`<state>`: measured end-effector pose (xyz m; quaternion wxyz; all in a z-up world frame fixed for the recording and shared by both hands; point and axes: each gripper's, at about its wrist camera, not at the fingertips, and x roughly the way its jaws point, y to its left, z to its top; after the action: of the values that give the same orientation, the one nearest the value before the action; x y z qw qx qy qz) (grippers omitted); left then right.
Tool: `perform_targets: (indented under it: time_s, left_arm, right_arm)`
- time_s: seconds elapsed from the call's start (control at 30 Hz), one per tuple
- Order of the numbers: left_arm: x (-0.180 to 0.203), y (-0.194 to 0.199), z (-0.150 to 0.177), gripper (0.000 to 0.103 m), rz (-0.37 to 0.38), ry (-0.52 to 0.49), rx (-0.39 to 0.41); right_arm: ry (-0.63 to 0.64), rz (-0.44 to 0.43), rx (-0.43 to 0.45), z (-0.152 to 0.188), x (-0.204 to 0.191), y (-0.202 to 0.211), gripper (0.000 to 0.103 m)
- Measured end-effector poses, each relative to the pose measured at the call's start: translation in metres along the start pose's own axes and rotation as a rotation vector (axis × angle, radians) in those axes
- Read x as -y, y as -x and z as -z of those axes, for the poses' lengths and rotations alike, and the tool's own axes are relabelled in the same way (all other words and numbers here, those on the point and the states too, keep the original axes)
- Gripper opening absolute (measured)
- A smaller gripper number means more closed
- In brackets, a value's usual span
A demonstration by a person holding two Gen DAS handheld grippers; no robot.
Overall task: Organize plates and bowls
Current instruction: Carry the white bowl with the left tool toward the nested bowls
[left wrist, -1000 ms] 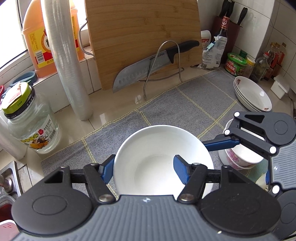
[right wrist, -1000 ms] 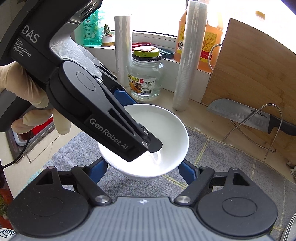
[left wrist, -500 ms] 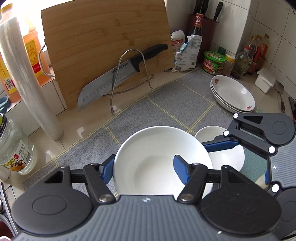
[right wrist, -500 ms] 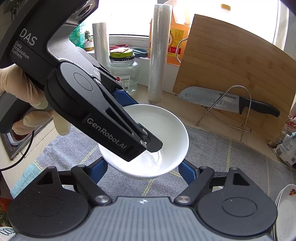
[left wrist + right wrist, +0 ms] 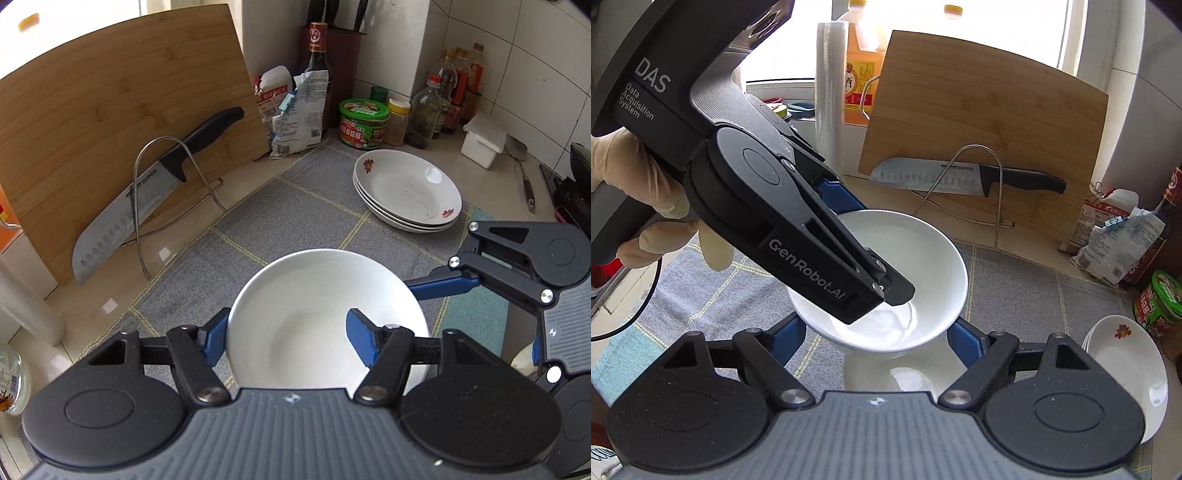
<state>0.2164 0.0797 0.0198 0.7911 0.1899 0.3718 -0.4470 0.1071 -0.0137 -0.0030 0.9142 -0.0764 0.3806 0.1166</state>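
Note:
My left gripper is shut on the rim of a plain white bowl, one finger inside and one outside, and holds it in the air. In the right wrist view the same bowl hangs directly above a second white bowl that stands on the grey mat. My right gripper is open and empty, its fingers on either side of the lower bowl, not touching it. A stack of three white flowered plates lies on the mat to the right; it also shows in the right wrist view.
A bamboo cutting board leans on the back wall with a knife on a wire stand. Bottles, jars and bags crowd the back right corner. A film roll and a glass jar stand at the left.
My left gripper has carried the white bowl to the right, until it hangs over the second bowl. The right gripper has moved along with it and stayed open.

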Motion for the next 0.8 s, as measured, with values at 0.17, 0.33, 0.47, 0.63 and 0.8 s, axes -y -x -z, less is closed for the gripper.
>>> perform_targets:
  time_s: [0.17,0.33,0.47,0.63,0.8]
  left_arm:
    - [0.015,-0.011,-0.010,0.065,0.034,-0.036,-0.009]
    - [0.024,-0.023,-0.013,0.065,0.059,-0.053,-0.023]
    - [0.027,-0.029,-0.011,0.065,0.071,-0.057,-0.038]
    - [0.027,-0.033,-0.007,0.065,0.078,-0.045,-0.053]
    - [0.026,-0.036,-0.002,0.065,0.078,-0.034,-0.066]
  right_arm:
    - [-0.039,0.030,-0.010,0.011,0.012,0.006,0.087]
    - [-0.063,0.043,-0.024,0.017,0.017,0.006,0.087]
    - [-0.079,0.038,-0.041,0.022,0.019,0.002,0.087]
    - [-0.077,0.029,-0.058,0.024,0.018,-0.001,0.087]
    - [-0.074,0.019,-0.069,0.026,0.016,-0.004,0.087]
